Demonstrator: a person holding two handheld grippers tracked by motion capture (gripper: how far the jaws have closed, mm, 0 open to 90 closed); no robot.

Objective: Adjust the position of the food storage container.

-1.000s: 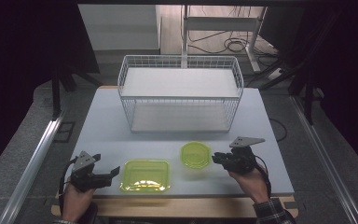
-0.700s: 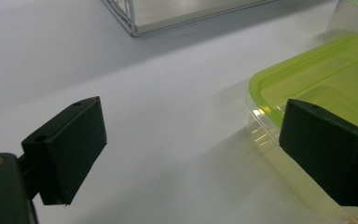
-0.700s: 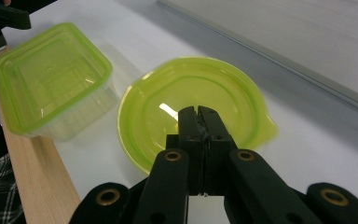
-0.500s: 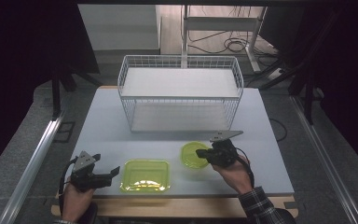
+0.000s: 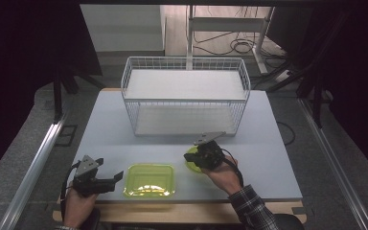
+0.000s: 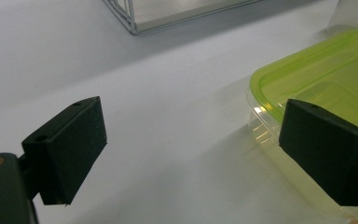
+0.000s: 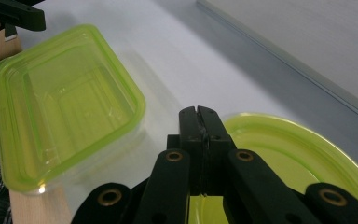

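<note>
A white wire basket stands on the far middle of the grey bench, and everything else sits on the near side of it. A square green box lies flat on the bench, near the front edge and in front of the left half of the basket. In the right gripper view the box is see-through with a bright green rim, and it looks empty. A round green bowl sits just to the right of the box, a little closer to the basket, and the two do not touch. The left gripper is held low just left of the box, pointing at it. In the left gripper view its jaws stand wide apart with nothing between them, and the right one sits over the near corner of the box. I cannot tell if that jaw touches the box. The right gripper is over the bowl, in front of the right half of the basket. In the right gripper view the right gripper has its jaws pressed tight together. The near rim of the bowl runs right up to the jaws, but I cannot tell if the rim is pinched between them or just sits behind them. A hand in a checked sleeve holds this gripper from the front edge of the bench.
</note>
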